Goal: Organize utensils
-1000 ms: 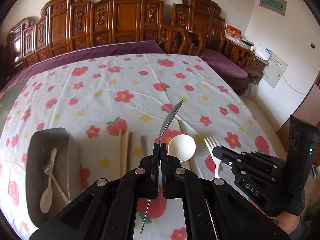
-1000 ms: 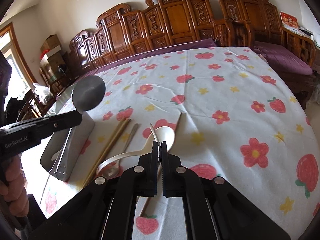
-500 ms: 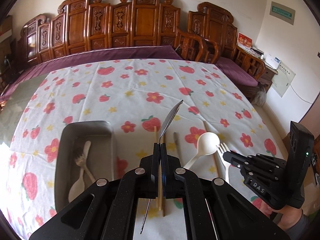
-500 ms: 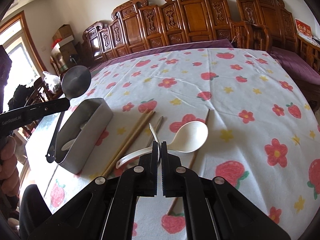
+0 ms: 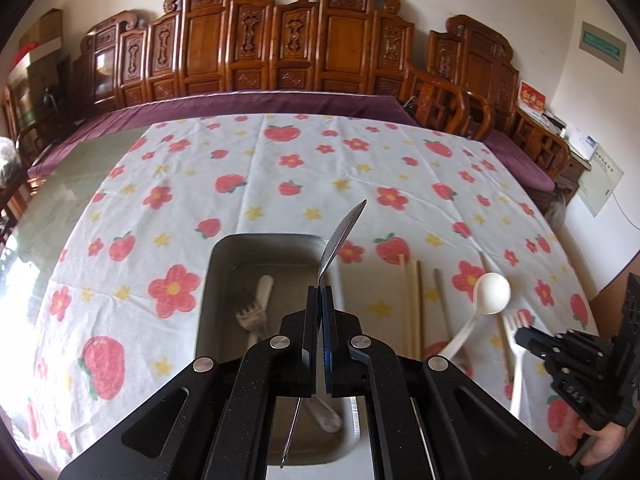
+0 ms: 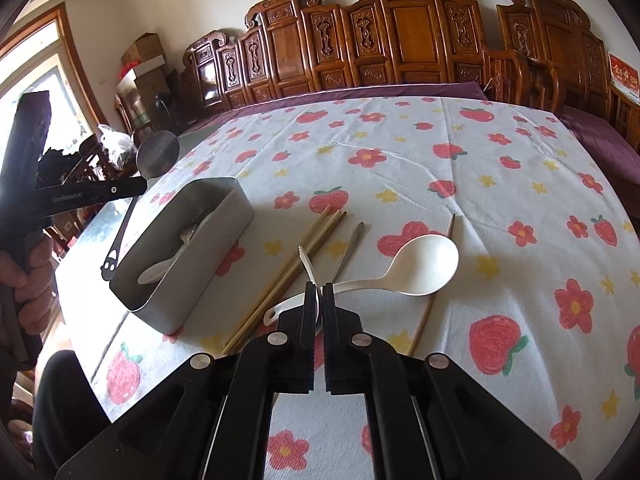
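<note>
My left gripper (image 5: 319, 292) is shut on the neck of a steel spoon (image 5: 344, 232) with a thin dark handle, held over the open metal box (image 5: 272, 240). A white fork (image 5: 250, 316) and a white spoon lie inside the box. From the right wrist view the left gripper (image 6: 136, 188) holds the steel spoon (image 6: 158, 154) at the box's (image 6: 224, 216) left side. My right gripper (image 6: 319, 288) is shut on a white fork (image 6: 304, 258), tines pointing up. It stands right of the box, over the white ladle's (image 6: 424, 264) handle.
On the strawberry-print tablecloth (image 6: 440, 168) right of the box lie a pair of pale chopsticks (image 6: 292, 268), a slim metal utensil (image 6: 352, 244) and a thin wooden stick (image 6: 434, 292). Carved wooden chairs (image 6: 400, 40) line the far edge. A person's hand (image 6: 28, 280) grips the left tool.
My left gripper has carried the steel spoon leftward until it hangs over the metal box. The right gripper has shifted a little to the left with the white fork.
</note>
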The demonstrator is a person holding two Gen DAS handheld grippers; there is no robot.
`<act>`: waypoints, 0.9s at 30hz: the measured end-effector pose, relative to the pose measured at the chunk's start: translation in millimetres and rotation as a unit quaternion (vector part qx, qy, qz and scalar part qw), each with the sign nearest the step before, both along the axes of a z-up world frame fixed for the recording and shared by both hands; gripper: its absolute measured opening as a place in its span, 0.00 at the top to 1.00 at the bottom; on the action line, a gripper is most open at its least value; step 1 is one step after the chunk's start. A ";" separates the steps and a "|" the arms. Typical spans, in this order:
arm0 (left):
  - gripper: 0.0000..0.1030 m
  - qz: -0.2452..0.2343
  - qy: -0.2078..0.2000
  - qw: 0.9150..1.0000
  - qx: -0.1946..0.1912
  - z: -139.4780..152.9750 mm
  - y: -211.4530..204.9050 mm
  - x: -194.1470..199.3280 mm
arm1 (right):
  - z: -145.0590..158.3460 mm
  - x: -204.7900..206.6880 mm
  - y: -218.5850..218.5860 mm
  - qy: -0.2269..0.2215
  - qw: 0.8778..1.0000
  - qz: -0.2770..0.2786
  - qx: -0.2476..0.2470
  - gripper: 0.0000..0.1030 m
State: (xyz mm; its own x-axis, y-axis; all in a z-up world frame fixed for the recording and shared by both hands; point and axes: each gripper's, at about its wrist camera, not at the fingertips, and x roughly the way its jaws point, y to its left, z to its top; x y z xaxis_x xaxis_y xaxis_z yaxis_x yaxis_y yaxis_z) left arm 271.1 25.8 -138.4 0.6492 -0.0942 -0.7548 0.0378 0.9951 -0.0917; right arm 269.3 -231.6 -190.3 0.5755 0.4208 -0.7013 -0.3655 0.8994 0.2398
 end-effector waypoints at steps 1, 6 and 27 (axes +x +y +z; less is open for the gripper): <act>0.99 0.007 0.005 1.000 0.000 -5.9 6.3 2.8 | -0.5 -0.8 0.4 0.000 1.000 -0.001 -0.002 0.96; 0.99 0.026 0.023 0.999 -0.009 -28.9 24.2 11.9 | 1.1 -4.9 2.4 -0.005 1.000 -0.005 -0.005 0.96; 0.99 0.031 0.066 0.997 -0.019 -79.8 34.1 22.5 | -10.1 -1.4 14.0 0.001 1.000 -0.007 -0.025 0.96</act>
